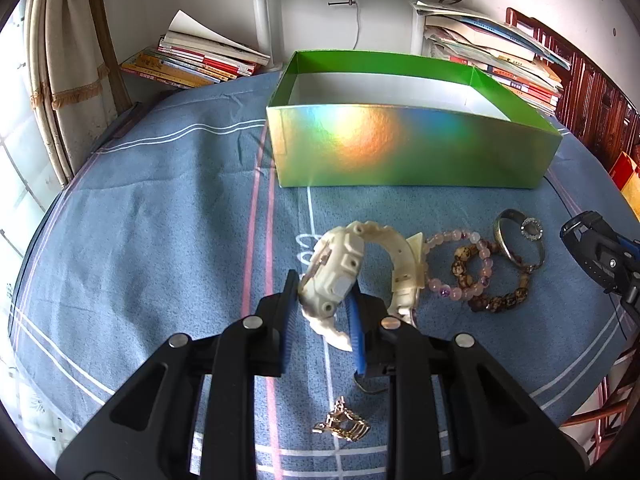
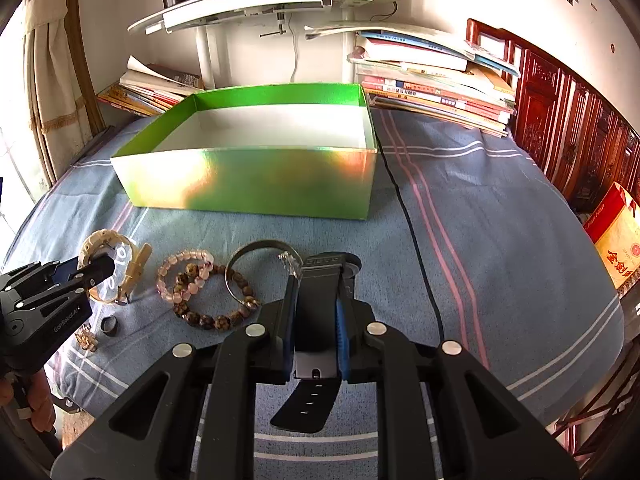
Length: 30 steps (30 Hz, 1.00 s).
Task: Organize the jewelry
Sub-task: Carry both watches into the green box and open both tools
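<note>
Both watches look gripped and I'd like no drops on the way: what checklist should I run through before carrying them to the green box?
1. Left gripper fingers clamp the cream plastic watch: ok.
2. Right gripper fingers clamp the black rubber-strapped watch: ok.
3. Shiny green cardboard box open and empty: ok.
4. Black watch clear of the silver metal bangle: cannot tell.
5. Cream watch strap clear of the pink bead bracelet: cannot tell.

Around you: blue striped cloth (image 1: 160, 208) over the table; book stacks left (image 1: 192, 62) and right (image 2: 436, 84); white shelf (image 2: 260, 4); curtain (image 1: 60, 80); carved wooden panel (image 2: 560, 120); black cable (image 2: 416, 240); possibly a red-yellow carton (image 2: 618, 236).
</note>
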### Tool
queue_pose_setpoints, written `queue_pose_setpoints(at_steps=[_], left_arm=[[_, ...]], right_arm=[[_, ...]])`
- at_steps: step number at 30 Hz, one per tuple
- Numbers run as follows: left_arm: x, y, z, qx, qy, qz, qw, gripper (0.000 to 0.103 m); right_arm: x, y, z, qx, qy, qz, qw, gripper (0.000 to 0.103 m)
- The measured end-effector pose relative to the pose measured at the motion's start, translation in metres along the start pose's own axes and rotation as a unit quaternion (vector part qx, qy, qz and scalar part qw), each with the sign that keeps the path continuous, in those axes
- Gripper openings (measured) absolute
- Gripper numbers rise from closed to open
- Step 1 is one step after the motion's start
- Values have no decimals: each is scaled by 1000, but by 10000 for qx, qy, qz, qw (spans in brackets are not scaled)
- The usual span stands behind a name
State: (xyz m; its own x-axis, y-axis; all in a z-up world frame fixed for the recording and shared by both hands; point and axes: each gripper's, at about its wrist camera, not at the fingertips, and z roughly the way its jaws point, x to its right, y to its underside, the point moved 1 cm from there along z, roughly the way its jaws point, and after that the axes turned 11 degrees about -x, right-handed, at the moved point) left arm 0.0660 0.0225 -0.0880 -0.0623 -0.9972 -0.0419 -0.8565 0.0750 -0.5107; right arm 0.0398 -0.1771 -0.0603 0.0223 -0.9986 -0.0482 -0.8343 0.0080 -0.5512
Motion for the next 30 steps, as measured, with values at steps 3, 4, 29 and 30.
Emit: queue_pose_setpoints(at_steps=[3,4,29,30], left_arm=[[-2,-9,-10,125,42,-17,9999,23],[-3,-14,-15,197,50,-20,9998,23],[26,-193,54,-136,-67,220,9996,38],[26,-191,51,-16,-115,223,9997,49]], right_arm=[[-1,-12,-9,186,-12,-17,9998,17],[-2,-18,-13,287,-10,-27,9996,17],[-21,-155,78,-35,-121,-176,9998,30],[-18,-152,74,-21,-218,-127,9997,41]])
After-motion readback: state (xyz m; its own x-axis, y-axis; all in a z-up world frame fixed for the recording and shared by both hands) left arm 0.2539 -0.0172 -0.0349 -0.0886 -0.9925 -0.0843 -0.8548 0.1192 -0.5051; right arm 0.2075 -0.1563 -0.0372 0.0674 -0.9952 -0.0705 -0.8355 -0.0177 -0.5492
